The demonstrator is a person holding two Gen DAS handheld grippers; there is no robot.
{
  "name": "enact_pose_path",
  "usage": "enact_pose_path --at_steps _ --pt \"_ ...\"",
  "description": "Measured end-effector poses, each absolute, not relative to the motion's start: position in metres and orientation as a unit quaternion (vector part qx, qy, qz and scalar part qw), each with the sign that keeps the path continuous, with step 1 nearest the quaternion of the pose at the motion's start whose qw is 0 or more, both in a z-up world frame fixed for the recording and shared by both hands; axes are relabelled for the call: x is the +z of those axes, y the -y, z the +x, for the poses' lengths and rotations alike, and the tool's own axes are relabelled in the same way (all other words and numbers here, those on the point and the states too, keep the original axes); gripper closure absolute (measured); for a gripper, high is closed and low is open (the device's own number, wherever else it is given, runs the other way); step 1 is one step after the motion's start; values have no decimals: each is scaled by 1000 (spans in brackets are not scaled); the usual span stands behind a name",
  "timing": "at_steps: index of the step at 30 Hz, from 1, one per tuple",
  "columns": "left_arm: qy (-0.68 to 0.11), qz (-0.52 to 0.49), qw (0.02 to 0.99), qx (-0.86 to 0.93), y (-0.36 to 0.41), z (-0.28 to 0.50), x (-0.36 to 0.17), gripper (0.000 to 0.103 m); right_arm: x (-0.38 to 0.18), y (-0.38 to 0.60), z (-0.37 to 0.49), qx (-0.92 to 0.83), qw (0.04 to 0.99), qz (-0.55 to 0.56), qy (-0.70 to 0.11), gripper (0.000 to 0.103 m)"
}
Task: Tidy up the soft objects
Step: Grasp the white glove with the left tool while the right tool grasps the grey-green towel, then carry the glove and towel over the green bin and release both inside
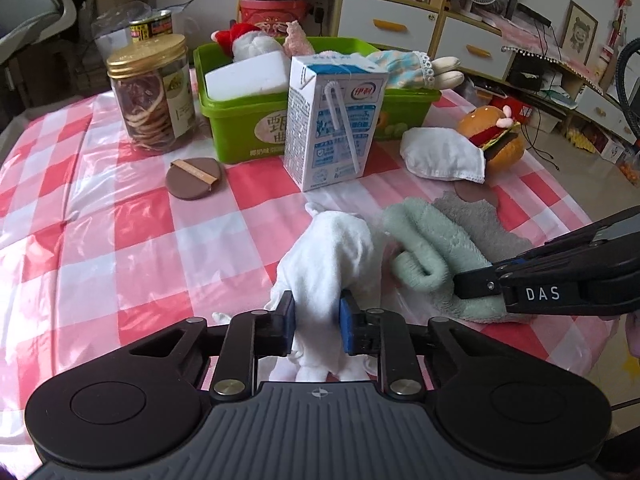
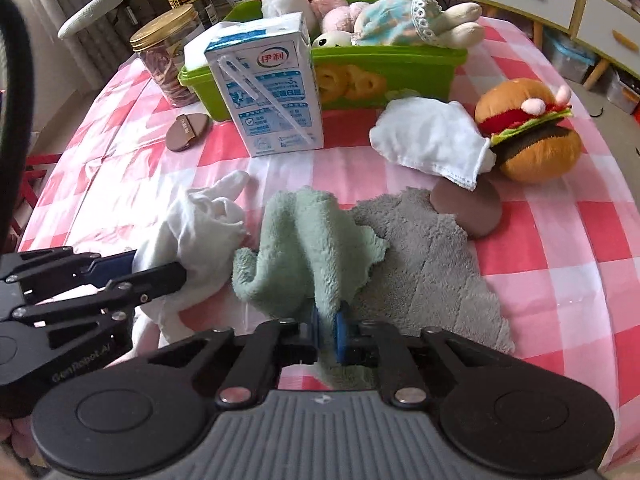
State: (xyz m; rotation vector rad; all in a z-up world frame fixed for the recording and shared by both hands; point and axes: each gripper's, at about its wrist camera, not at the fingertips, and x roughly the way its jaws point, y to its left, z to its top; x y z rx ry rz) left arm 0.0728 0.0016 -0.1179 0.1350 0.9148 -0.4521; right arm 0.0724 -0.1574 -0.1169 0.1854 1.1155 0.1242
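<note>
My left gripper (image 1: 317, 309) is shut on a crumpled white cloth (image 1: 332, 256), which also shows in the right wrist view (image 2: 200, 224). My right gripper (image 2: 328, 320) is shut on a pale green fluffy towel (image 2: 312, 240), which lies beside the white cloth (image 1: 428, 256). A grey fluffy towel (image 2: 428, 264) lies flat under and right of the green one. A second white cloth (image 2: 428, 140) and a plush hamburger (image 2: 528, 132) lie further right. A green bin (image 2: 400, 76) at the back holds several plush toys and a white sponge (image 1: 248, 76).
A milk carton (image 1: 336, 120) stands in front of the bin. A gold-lidded jar (image 1: 152, 100) stands at the left. One brown round puff (image 1: 194, 178) lies near the jar, another (image 2: 468, 204) by the grey towel. The table has a pink checked cover (image 1: 100, 240).
</note>
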Motion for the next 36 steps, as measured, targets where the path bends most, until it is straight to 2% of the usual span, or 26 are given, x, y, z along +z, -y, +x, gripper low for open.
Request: enact_pose_path --at_steps 15,30,36 --pt "-397 -31 899 -183 -43 90 -57 84 -43 219 68 58 873 240 -420 103" --pt "-340 -35 922 -182 -30 152 8 84 56 246 122 63 916 254 -305 103" --pt "-322 -13 928 -188 -7 185 20 83 72 246 160 77 928 254 -262 103"
